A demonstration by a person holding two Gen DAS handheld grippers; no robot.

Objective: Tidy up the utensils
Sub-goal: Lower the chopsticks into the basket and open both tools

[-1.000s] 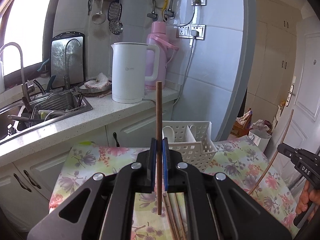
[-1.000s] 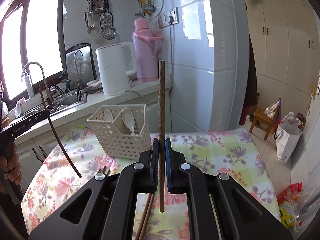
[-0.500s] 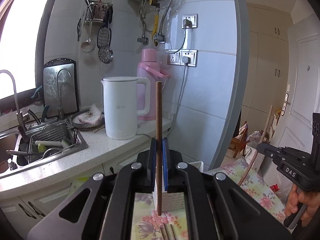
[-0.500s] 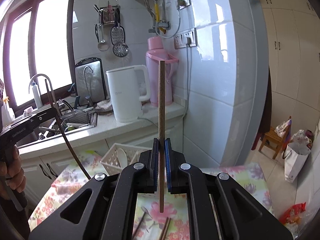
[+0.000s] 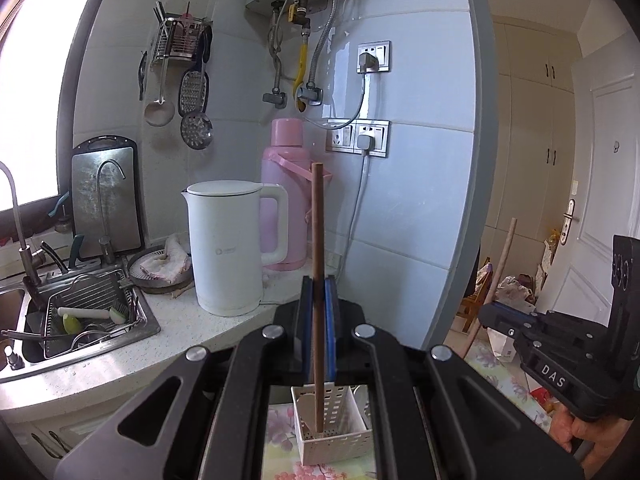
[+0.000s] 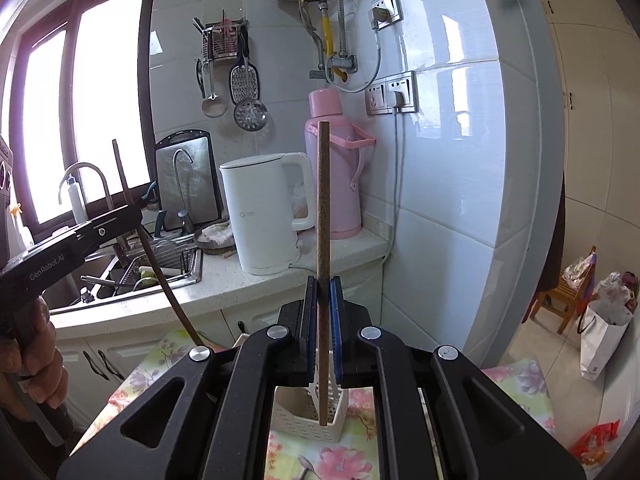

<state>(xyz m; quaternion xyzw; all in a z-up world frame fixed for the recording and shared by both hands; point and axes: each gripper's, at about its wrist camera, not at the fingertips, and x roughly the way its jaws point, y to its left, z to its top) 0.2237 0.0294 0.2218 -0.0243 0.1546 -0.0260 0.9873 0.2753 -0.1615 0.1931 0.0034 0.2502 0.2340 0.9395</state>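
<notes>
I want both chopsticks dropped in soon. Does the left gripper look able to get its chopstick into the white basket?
Probably yes: the left gripper holds its chopstick upright over the white basket, nothing between.

The black body of the left tool blocks most of the white perforated plastic basket, so only one compartment and a sliver of the next show. Same deal from the right tool: that basket is half buried. The floral-cloth bench is mostly covered too. The hand on the left tool's grip is cut off by the picture's edge. Can't tell what's in the steel sink rack, too small.
</notes>
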